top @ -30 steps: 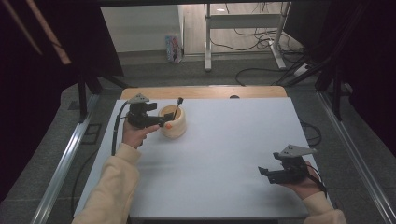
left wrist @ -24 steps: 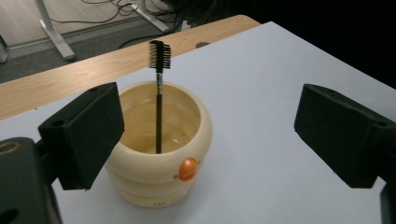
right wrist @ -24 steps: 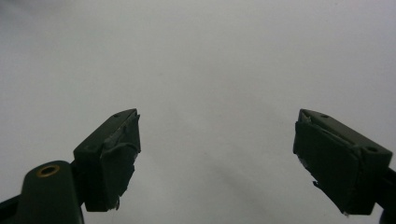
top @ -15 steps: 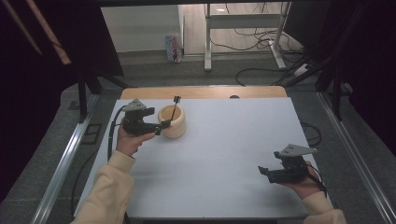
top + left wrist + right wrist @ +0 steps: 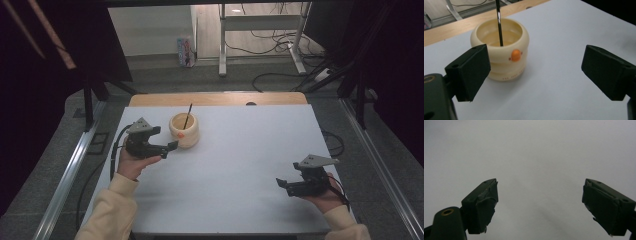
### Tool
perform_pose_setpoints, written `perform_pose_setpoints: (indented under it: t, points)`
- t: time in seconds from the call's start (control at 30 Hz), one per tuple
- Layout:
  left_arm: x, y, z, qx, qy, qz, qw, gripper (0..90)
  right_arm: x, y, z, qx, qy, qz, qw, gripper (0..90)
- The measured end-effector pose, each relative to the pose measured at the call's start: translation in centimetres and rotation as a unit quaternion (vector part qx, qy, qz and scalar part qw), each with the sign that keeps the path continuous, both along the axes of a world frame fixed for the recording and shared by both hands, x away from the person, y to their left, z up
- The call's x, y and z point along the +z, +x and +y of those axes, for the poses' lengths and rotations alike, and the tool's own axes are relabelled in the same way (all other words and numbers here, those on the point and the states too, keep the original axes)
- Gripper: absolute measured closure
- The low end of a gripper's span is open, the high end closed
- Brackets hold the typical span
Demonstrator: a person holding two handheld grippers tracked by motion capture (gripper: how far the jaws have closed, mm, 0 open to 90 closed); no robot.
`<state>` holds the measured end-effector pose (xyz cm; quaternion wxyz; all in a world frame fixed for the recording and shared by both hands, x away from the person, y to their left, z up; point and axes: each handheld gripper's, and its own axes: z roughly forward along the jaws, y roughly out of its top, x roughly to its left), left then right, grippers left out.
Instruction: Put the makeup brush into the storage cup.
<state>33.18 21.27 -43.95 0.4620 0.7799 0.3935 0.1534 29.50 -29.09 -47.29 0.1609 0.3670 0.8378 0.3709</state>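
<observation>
Cream ribbed cup point(image 5: 184, 130) stands upright on the white table point(image 5: 240, 165), toward its far left, near the wooden strip point(image 5: 215, 98) along the far edge. Small orange knob point(image 5: 516, 55) on the cup's side faces the left gripper. Thin black stick point(image 5: 187, 116) stands inside the cup, leaning a little, top end clear above the rim; in the left gripper view it rests against the inner wall, though whether its foot touches the cup's bottom is hard to make out. Left gripper point(image 5: 170, 146) just beside the cup on its near-left side, jaws spread wide, nothing between them, not touching the cup. Right gripper point(image 5: 281, 183) well apart, at the near right of the table, jaws likewise spread wide over bare white surface, holding nothing. Yellow sleeves point(image 5: 112, 210) enter from the bottom edge.
</observation>
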Motion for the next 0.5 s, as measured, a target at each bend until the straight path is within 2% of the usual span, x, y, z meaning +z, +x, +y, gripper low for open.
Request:
perform_pose_setpoints:
  t: [0.27,0.43,0.5]
  points:
    - [-1.3,-2.1,0.6,0.003,0.022,0.013,0.9997,9.4,0.1,0.0,0.0,0.001,0.003,-0.001,1.0000,13.3]
    - [-2.3,-3.5,0.9,0.008,0.046,0.023,0.9986,9.5,0.2,-0.1,-0.1,0.000,0.003,-0.003,1.0000,13.3]
    - [-2.8,-4.0,1.1,0.011,0.044,0.030,0.9985,9.5,0.2,-0.1,-0.1,0.000,0.004,-0.004,1.0000,13.3]
